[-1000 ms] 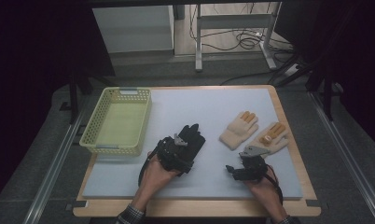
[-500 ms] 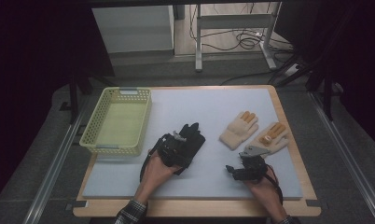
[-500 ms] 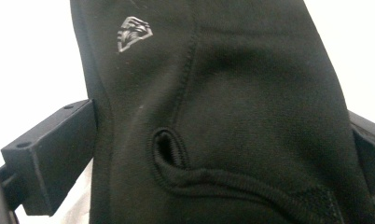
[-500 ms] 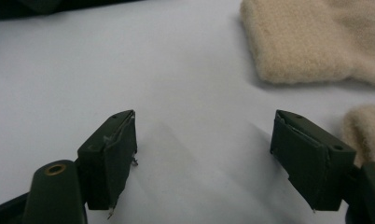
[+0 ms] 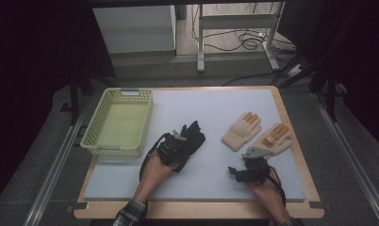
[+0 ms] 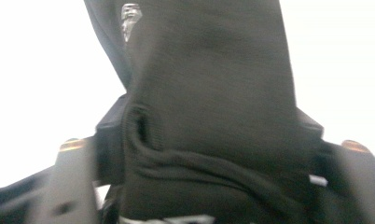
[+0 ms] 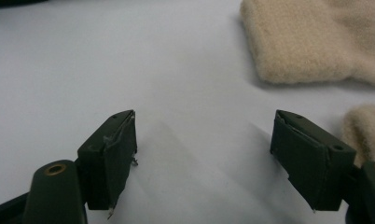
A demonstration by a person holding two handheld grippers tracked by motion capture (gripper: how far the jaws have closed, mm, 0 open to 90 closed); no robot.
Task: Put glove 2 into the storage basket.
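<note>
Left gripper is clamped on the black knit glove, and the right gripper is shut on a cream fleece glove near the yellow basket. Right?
Not quite. The right gripper is open, its jaws spread above bare white table mat, as the right gripper view shows; the cream fleece gloves lie untouched beyond it. The left gripper does clamp the black knit glove.

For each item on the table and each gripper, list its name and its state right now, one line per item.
Black glove: bunched, cuff clamped between the left gripper's jaws.
Left gripper: shut on the black glove.
Right gripper: jaws open, nothing between them, over the bare mat.
Two beige gloves: lying flat side by side, untouched.
Yellow basket: upright, nothing inside.
</note>
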